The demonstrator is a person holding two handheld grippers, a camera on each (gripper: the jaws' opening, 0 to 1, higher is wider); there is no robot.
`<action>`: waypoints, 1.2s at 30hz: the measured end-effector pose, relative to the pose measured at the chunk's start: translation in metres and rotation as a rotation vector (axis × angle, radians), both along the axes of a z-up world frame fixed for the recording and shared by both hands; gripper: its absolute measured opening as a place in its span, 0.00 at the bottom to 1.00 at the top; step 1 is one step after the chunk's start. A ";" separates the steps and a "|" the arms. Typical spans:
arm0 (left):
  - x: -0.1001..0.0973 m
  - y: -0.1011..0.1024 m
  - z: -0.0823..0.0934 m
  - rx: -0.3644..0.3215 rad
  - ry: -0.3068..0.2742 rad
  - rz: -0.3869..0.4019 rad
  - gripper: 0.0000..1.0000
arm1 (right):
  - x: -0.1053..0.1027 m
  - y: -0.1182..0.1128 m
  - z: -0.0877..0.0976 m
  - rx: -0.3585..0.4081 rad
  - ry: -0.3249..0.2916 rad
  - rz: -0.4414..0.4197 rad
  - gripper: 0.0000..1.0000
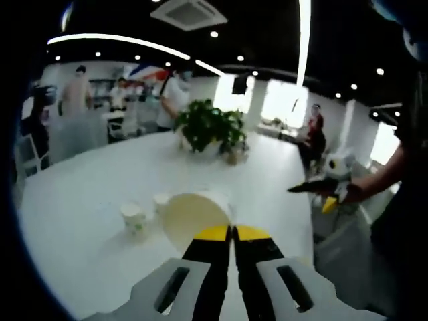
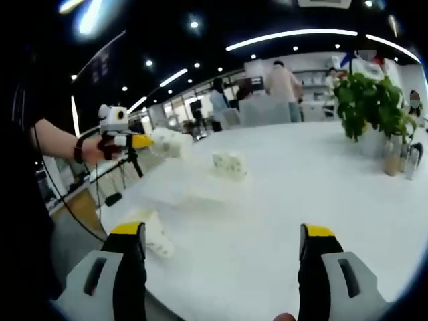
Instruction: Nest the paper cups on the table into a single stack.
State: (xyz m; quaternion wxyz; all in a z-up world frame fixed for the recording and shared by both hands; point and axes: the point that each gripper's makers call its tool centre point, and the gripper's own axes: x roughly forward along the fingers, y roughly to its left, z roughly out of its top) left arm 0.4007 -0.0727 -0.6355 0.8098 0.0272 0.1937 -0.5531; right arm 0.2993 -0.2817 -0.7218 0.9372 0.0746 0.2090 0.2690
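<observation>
My left gripper (image 1: pixel 233 234) is shut on the rim of a white paper cup (image 1: pixel 192 217), whose wide mouth faces the camera above the white table (image 1: pixel 80 234). Just left of it stand two more paper cups, one patterned (image 1: pixel 134 218) and one behind it (image 1: pixel 160 200). In the right gripper view, the left gripper (image 2: pixel 134 142) holds that cup (image 2: pixel 170 142) out over the table's left side. My right gripper (image 2: pixel 223 235) is open and holds nothing. A patterned cup (image 2: pixel 229 164) sits ahead of it, and another cup (image 2: pixel 157 239) lies by its left jaw.
A potted plant (image 1: pixel 210 127) stands at the table's far side, with small bottles (image 2: pixel 393 157) beside it. The right gripper (image 1: pixel 321 188), in a person's hand, hovers off the table's right edge. Chairs and several people fill the room behind.
</observation>
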 end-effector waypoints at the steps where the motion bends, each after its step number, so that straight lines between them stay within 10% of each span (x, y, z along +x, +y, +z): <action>1: -0.001 0.000 0.004 -0.002 -0.010 -0.003 0.00 | 0.000 0.000 0.000 0.000 0.000 0.000 0.93; 18: -0.051 -0.034 0.066 0.019 -0.189 -0.206 0.00 | -0.002 -0.006 -0.003 0.025 0.000 -0.022 0.93; 36: -0.090 -0.017 0.025 0.220 -0.155 -0.319 0.00 | -0.009 -0.001 -0.006 0.035 0.007 -0.023 0.93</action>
